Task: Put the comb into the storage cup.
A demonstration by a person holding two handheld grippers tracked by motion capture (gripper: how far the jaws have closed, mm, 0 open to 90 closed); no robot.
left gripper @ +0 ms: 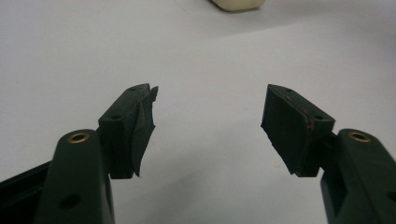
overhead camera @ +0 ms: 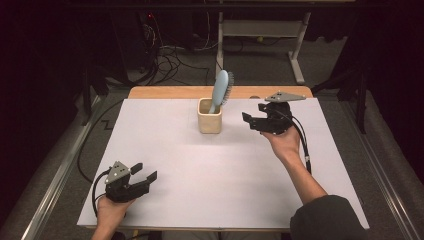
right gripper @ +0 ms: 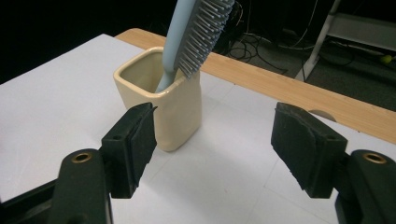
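Observation:
A cream square cup [overhead camera: 209, 117] [right gripper: 164, 104] stands near the far middle of the white table, its base also at the top edge [left gripper: 236, 4] of the left gripper view. A light blue hairbrush [overhead camera: 220, 90] [right gripper: 191, 35] stands handle-down in it, bristle head leaning out to the right. My right gripper [overhead camera: 251, 121] [right gripper: 212, 140] hovers just right of the cup, open, with nothing between its jaws. My left gripper [overhead camera: 144, 172] [left gripper: 208, 123] rests low near the front left of the table, open and empty, pointing toward the cup.
The white sheet [overhead camera: 220, 170] covers a wooden tabletop whose far edge [overhead camera: 165, 92] [right gripper: 280, 88] shows as a strip. Beyond it lie floor cables [overhead camera: 172, 60] and a white table frame [overhead camera: 295, 45]. A person's forearms enter from the bottom.

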